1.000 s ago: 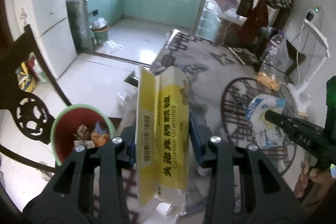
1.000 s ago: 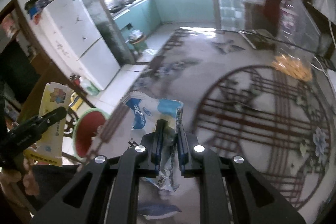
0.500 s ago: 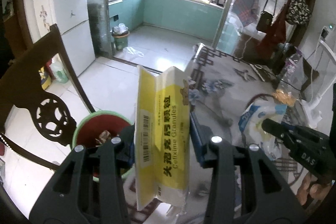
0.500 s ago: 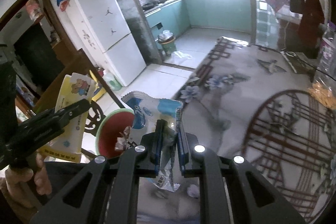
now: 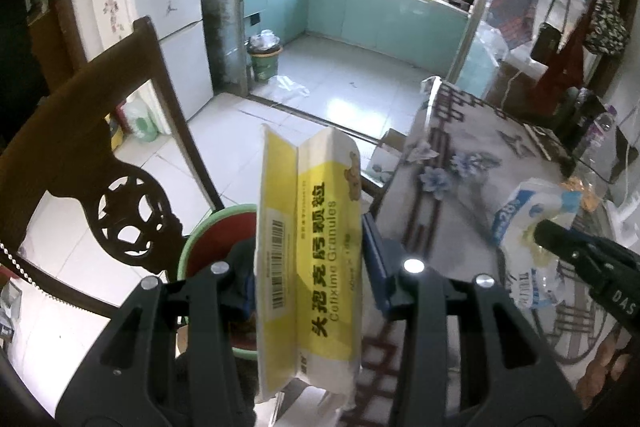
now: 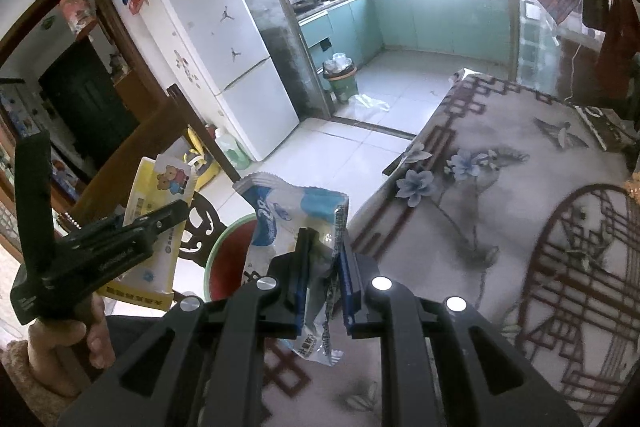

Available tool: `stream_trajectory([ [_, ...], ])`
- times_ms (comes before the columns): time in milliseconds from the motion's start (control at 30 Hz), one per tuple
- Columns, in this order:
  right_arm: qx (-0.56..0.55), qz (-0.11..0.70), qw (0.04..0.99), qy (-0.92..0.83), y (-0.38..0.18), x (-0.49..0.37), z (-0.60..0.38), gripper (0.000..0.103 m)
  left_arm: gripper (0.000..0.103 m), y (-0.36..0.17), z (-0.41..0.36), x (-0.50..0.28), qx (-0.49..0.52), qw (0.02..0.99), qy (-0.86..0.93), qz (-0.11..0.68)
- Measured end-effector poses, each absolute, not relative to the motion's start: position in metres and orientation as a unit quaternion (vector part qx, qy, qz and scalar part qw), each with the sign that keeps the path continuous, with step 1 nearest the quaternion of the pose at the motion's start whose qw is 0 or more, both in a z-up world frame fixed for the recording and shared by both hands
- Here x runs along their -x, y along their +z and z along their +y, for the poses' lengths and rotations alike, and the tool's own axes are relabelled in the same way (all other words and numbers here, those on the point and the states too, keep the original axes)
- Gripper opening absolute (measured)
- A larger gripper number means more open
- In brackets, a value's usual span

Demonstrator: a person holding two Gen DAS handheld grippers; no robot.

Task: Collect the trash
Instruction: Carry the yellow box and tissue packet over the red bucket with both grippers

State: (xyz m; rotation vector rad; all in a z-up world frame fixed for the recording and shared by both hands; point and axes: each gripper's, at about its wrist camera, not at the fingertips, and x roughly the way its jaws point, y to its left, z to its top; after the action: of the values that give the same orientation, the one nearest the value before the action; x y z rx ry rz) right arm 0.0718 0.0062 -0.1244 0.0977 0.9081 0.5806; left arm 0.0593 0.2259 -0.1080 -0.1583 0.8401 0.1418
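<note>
white floor tiles run from a teal-cupboard kitchen at the far end to the near edge of a desk (image 5: 472, 163) under a grey flowered cloth, seen from the left wrist. the left gripper (image 5: 308, 267) has its jaws pressed on a yellow medicine box (image 5: 308, 247), held upright between them. just beyond and below the box sits a green-rimmed bin (image 5: 208, 227) with a red inside, on the floor beside the desk's near left corner and next to a dark carved chair (image 5: 120, 211). to the right the right gripper (image 5: 560, 239) carries a blue and white wrapper (image 5: 524, 211) above the cloth. a second small bin stands far off by the kitchen doorway, a loose plastic bag on the tiles near it.

from the right wrist — a white fridge (image 6: 224, 67) against the left wall, bright window glare over the kitchen counter. the right gripper (image 6: 322, 267) is clamped narrowly on the crumpled wrapper (image 6: 288, 211), which sticks up and also hangs below the jaws. the bin (image 6: 228, 255) lies just past it, left of the desk (image 6: 500, 187) edge. the left gripper (image 6: 160, 223), in a hand (image 6: 64, 343), holds the box (image 6: 160, 195) at the left, near the bin.

as i judge it, both pieces are picked up and brought near the bin — neither is dropped yet. what is left is to release each over the opening. whether more trash remains on the desk i cannot tell.
</note>
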Motion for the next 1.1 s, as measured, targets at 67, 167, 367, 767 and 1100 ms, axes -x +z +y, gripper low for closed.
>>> stream_trajectory([
  [67, -0.046, 0.438, 0.854, 0.278, -0.129, -0.074, 0.012, 0.014, 0.042, -0.111, 0.235, -0.061, 0.082, 0.906, 0.073, 0.410],
  [167, -0.041, 0.442, 0.852, 0.278, -0.133, -0.076, 0.022, 0.014, 0.042, -0.114, 0.244, -0.065, 0.085, 0.904, 0.079, 0.411],
  [367, -0.044, 0.449, 0.846, 0.283, -0.142, -0.085, 0.038, 0.014, 0.042, -0.120, 0.259, -0.075, 0.091, 0.901, 0.090, 0.414],
  [767, -0.027, 0.469, 0.828, 0.306, -0.161, -0.094, 0.083, 0.016, 0.043, -0.140, 0.288, -0.095, 0.083, 0.893, 0.113, 0.428],
  [1100, -0.010, 0.480, 0.815, 0.325, -0.178, -0.104, 0.119, 0.016, 0.045, -0.160, 0.315, -0.103, 0.087, 0.879, 0.135, 0.448],
])
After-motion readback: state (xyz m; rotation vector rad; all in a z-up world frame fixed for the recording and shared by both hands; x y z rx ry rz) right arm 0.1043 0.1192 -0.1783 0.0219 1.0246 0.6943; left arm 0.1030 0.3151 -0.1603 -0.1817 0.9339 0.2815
